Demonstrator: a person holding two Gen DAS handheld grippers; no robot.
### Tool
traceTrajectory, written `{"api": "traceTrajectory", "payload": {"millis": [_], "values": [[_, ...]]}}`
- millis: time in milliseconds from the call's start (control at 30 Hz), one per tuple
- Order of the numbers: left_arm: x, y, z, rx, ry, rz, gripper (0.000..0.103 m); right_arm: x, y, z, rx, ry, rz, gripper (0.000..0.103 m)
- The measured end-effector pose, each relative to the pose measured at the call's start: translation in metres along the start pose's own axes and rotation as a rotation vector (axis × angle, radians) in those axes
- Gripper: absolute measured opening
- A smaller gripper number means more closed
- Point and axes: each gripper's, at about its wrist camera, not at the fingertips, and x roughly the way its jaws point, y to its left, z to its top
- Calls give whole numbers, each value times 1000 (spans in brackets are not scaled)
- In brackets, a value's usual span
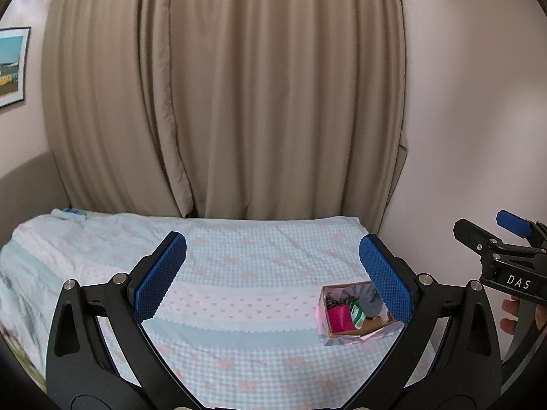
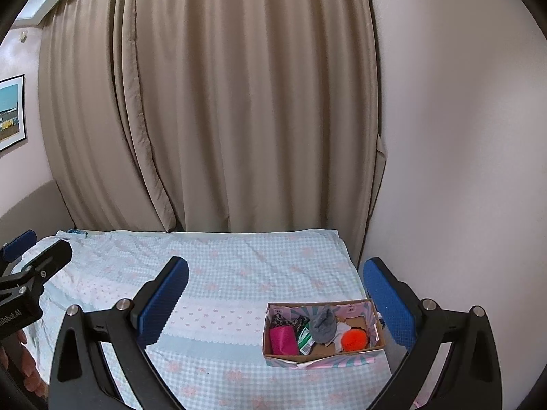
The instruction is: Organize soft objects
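A pink and teal cardboard box [image 2: 371, 311] sits on the bed near its right edge. In it lie a grey knit piece [image 2: 323, 327], an orange pompom [image 2: 354, 339], a magenta pouch [image 2: 283, 341], a green and white packet [image 2: 305, 339] and a dark patterned item [image 2: 283, 321]. The box also shows in the left wrist view [image 1: 345, 338], partly behind my right finger. My left gripper [image 1: 272, 275] is open and empty above the bed. My right gripper [image 2: 275, 295] is open and empty, above and left of the box.
The bed carries a light blue checked cover with pink flowers [image 2: 239, 273]. Beige curtains [image 2: 239, 119] hang behind it. A plain wall [image 2: 461, 171] borders the bed's right side. A framed picture [image 1: 12, 68] hangs on the left wall.
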Motion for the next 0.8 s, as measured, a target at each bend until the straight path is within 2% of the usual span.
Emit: {"api": "traceTrajectory", "payload": {"millis": [800], "values": [[-7, -7, 1, 7, -22, 13, 101, -2, -5, 1, 5, -8, -5, 102]]}}
